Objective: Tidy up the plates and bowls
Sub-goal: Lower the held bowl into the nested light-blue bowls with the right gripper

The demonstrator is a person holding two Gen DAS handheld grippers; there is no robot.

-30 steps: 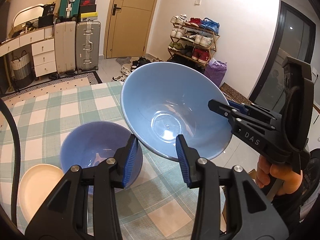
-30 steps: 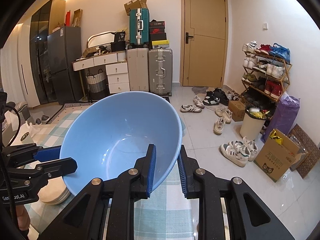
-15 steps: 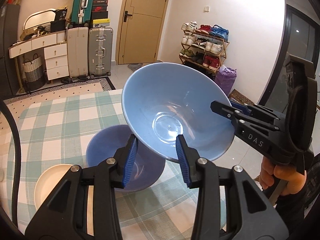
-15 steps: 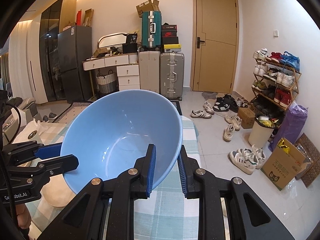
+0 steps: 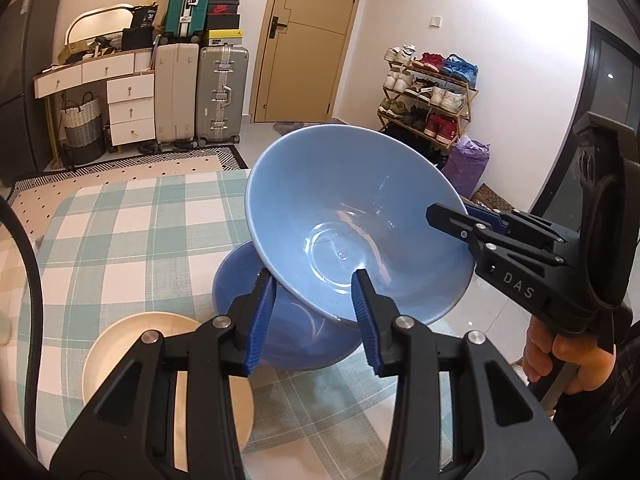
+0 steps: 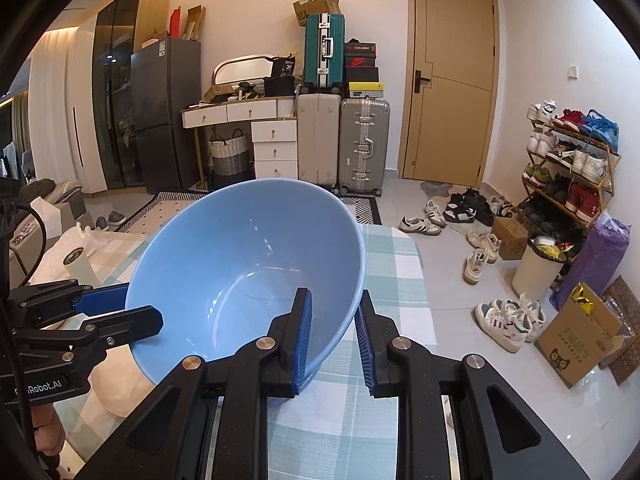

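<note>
Above the checked tablecloth (image 5: 132,220), the light blue bowl (image 5: 352,224) hangs tilted in the air, held from two sides at once. The left gripper (image 5: 314,308) is clamped on the rim nearest its own camera, and the right gripper (image 6: 334,332) is clamped on the rim at the bowl's right side; in the left wrist view its black jaws reach in from the right, with the person's hand (image 5: 560,356) below them.

What matters for the coming move is what lies under the bowl. The darker blue bowl (image 5: 280,336) sits on the cloth directly beneath and slightly toward the left gripper, partly hidden by the held bowl's underside. The held bowl's mouth tips toward the left camera, so I judge it must level out and come down to nest. A cream plate (image 5: 132,344) lies just beside the darker bowl, nearer the left gripper than the right one.
</note>
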